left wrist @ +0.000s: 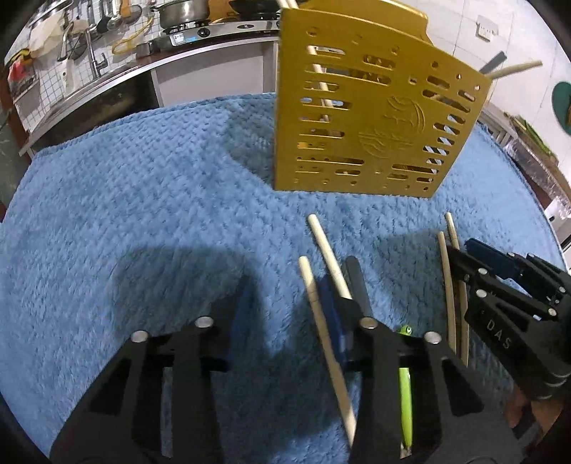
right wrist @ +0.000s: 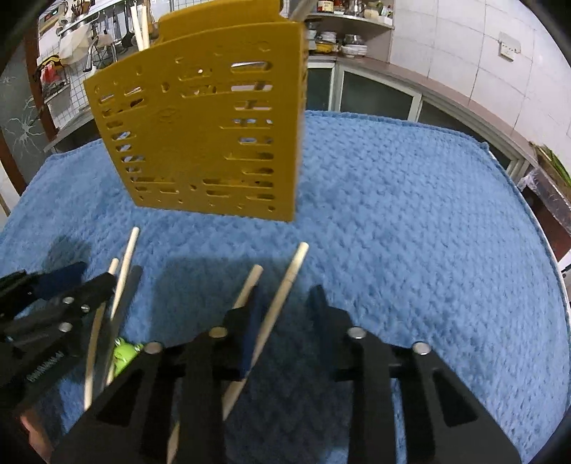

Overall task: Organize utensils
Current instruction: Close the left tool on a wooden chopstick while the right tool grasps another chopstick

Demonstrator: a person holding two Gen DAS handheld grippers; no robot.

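A yellow slotted utensil holder [left wrist: 371, 121] stands on the blue towel [left wrist: 142, 200], with chopsticks and a dark utensil sticking out of it; it also shows in the right wrist view [right wrist: 203, 142]. Several pale chopsticks [left wrist: 330, 257] lie on the towel in front of it, beside a dark-handled utensil [left wrist: 357, 285] and a green-handled one [left wrist: 405, 392]. My left gripper [left wrist: 289, 285] is open just above the towel, its right finger over two chopsticks. My right gripper [right wrist: 285, 296] is open over two more chopsticks [right wrist: 282, 296]; it also shows in the left wrist view [left wrist: 467, 253].
A steel kitchen counter with a sink, hanging tools and a pot on a stove [left wrist: 182, 14] runs behind the table. Cabinets and a shelf with jars [right wrist: 342, 39] stand at the back right. The towel's edge [right wrist: 535, 200] drops off at the right.
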